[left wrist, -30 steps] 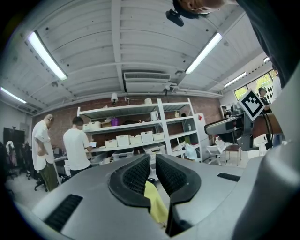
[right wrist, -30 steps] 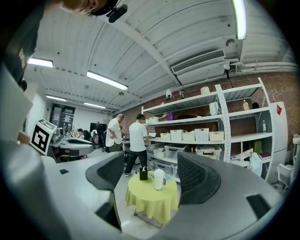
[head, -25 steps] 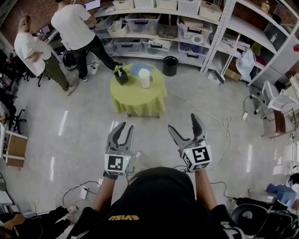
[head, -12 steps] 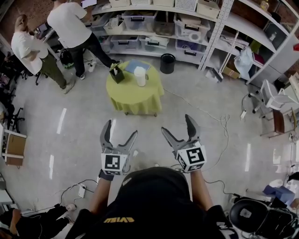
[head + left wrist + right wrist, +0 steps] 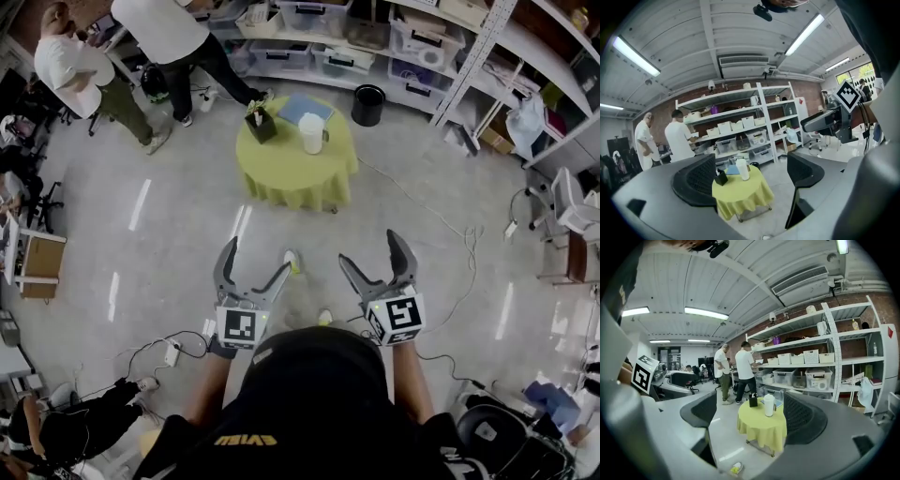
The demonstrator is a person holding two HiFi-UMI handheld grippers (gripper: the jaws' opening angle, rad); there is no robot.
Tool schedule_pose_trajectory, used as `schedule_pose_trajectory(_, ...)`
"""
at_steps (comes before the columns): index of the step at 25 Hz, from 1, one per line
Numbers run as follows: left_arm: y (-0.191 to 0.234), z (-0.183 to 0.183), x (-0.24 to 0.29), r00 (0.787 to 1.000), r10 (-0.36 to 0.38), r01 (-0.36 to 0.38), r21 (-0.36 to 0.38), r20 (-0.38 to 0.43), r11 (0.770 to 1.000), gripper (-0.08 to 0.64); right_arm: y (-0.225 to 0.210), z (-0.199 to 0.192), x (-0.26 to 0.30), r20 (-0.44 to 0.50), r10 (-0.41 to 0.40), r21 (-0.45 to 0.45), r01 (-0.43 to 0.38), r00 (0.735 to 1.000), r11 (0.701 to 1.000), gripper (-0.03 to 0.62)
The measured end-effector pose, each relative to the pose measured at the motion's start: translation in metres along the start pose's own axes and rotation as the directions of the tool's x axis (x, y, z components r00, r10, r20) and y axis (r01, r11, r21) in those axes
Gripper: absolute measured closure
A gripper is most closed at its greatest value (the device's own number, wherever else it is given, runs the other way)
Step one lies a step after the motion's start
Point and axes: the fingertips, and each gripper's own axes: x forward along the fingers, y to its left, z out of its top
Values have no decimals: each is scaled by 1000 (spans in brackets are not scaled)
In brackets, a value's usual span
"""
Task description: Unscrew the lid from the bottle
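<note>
Head view: left gripper (image 5: 255,260) jaws opening, empty; right gripper (image 5: 371,251) jaws spread, empty; bottle (image 5: 311,132), seemingly capped, stands on distant table (image 5: 281,173).

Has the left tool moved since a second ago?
Yes: left tool is opening its jaws, tips now wider than its marker cube, nothing between them.

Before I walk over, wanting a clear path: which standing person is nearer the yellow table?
The person in black trousers; the one in olive trousers stands farther left of the yellow table.
</note>
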Motion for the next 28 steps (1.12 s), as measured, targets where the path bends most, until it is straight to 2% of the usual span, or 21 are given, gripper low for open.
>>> schedule_pose_trajectory(4,22,-3,29,1000,-16,17,-14,8,1000,95,-3,-2,31,-51,24,-21,-25,998,999,172)
schedule_pose_trajectory(8,47,5,62,993,-85,87,-35,76,996,95,-16,9,71,-87,4,-38,-8,996,999,178)
schedule_pose_trajectory(13,104,-4,101,987,-132,135,-31,94,990,97,-14,30,137,-112,-24,-56,18,993,998,178)
schedule_pose_trajectory(16,140,-8,125,976,-176,181,-28,129,983,97,-14,40,178,-143,-44,-68,34,989,997,178)
schedule_pose_trajectory(19,176,-19,141,972,-197,207,-72,125,976,97,-8,45,218,-199,-36,-109,15,979,994,181)
schedule_pose_trajectory(22,196,-36,161,966,-241,250,-100,93,963,97,-9,52,245,-225,-68,-143,36,972,989,181)
schedule_pose_trajectory(24,198,-43,171,955,-284,291,-93,89,952,97,-10,46,254,-261,-79,-149,41,962,988,189)
schedule_pose_trajectory(28,196,-45,190,934,-343,350,-60,99,935,97,-14,23,275,-364,-56,-167,-6,930,986,207)
